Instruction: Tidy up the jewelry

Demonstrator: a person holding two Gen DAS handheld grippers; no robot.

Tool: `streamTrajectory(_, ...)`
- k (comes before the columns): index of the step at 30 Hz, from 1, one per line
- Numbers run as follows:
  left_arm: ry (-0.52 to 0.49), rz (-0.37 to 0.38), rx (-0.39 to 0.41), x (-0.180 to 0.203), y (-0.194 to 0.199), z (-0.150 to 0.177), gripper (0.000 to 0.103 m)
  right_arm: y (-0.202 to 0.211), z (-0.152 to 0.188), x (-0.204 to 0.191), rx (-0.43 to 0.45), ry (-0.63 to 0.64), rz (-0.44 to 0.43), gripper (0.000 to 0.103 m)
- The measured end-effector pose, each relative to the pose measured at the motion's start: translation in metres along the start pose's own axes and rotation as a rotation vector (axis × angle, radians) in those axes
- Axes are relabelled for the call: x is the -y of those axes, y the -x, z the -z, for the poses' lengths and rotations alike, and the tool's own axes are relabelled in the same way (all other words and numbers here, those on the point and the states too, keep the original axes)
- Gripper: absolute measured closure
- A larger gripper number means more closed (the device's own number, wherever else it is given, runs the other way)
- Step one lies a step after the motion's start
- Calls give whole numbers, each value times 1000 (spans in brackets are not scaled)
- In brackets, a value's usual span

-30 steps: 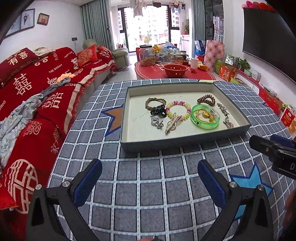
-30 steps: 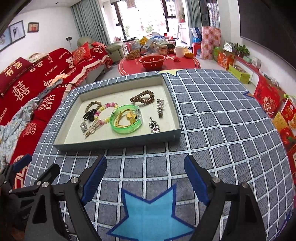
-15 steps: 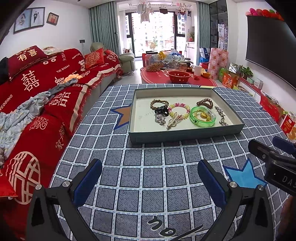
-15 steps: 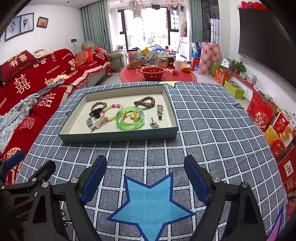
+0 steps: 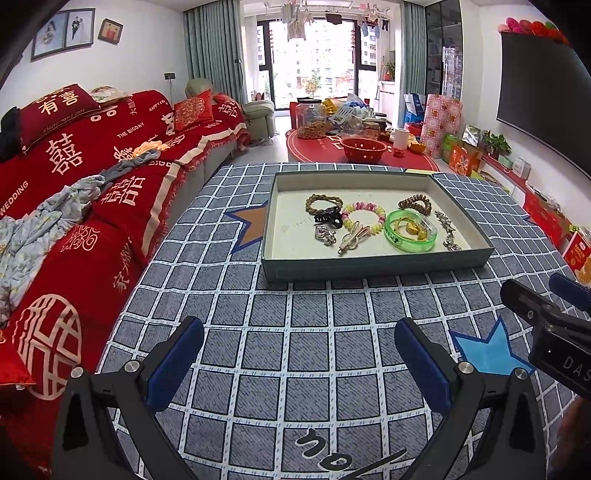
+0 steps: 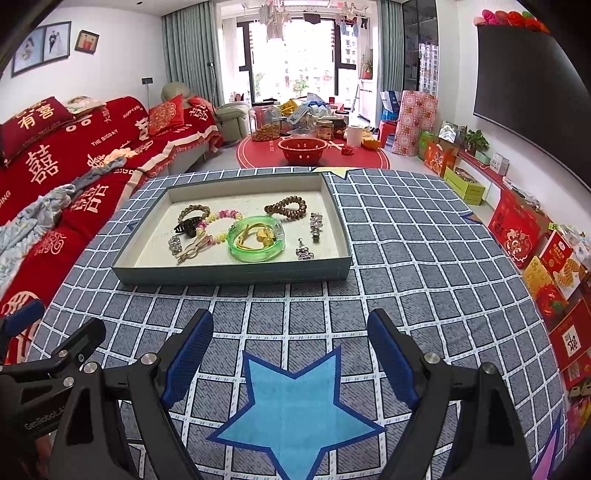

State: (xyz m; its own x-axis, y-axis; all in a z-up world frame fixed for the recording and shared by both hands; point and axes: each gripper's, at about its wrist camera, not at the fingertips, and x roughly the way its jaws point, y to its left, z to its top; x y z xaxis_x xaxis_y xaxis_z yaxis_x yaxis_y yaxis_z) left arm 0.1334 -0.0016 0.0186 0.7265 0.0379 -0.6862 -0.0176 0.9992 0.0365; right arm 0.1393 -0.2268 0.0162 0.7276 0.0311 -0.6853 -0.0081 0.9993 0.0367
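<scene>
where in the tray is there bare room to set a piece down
Bare floor runs along the shallow grey-green tray's left wall, beside the black claw clip. The middle is crowded around the translucent green bangle and pink-yellow bead bracelet.

**A lived-in family living room dressed for a wedding**

The landmark is the long sofa under red covers printed with white characters [image 5: 110,173]. Above it hang framed portrait photos [image 5: 62,33]. Past its far end stand grey-green floor-length curtains [image 5: 214,55] beside a balcony door with laundry hanging [image 6: 295,18]. Opposite the sofa, a large dark wall-mounted television [image 6: 528,96] faces it.
</scene>
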Motion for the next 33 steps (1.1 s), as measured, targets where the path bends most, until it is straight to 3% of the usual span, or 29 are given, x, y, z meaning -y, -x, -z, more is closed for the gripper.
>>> streamTrajectory(33, 9, 3, -20, -4, -7, 0, 0, -3, -2, -4, -5, -2, -2, 16)
